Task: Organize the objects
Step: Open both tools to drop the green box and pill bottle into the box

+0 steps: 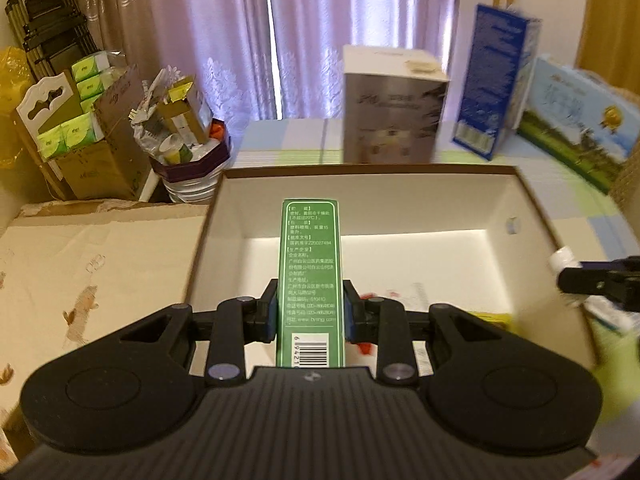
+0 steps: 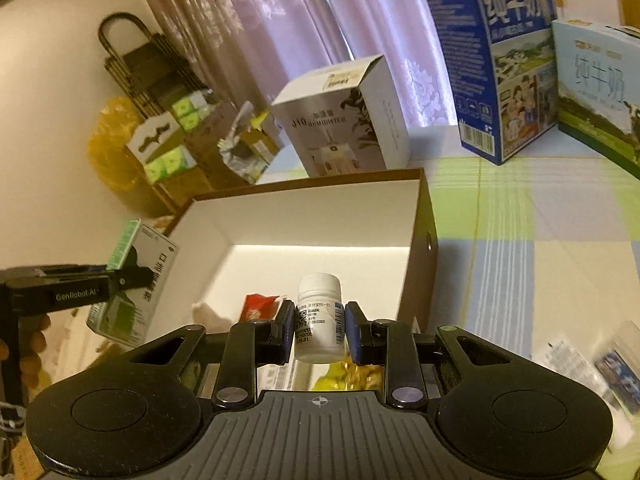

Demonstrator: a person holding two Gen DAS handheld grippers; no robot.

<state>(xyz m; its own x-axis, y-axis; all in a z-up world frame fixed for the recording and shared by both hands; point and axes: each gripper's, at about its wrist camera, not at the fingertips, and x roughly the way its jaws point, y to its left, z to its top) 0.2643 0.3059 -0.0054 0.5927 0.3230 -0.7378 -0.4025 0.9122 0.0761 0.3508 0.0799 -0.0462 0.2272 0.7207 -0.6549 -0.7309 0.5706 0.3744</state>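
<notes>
Left tongs (image 1: 309,316): closed on a tall green printed carton (image 1: 311,276), gripped by its narrow sides, long axis pointing forward, held above the near part of the open white-lined cardboard box with brown rim (image 1: 372,169). Right tongs (image 2: 318,330): closed on a small white plastic pill bottle with ribbed cap (image 2: 319,316), upright, held over the box's near right part. Box contents: a red packet (image 2: 258,307) and yellow wrappers on the floor near the front wall. Surface: pastel checked cloth in green, blue and lilac (image 2: 520,240). Behind the box: silver-white humidifier carton (image 2: 344,120); right of it, tall blue milk carton (image 2: 492,64) and pale blue milk case (image 2: 600,92). Room: lilac curtains (image 1: 224,32); folded black trolley (image 1: 48,28) and cardboard cartons of green packs beyond the box's left side.
</notes>
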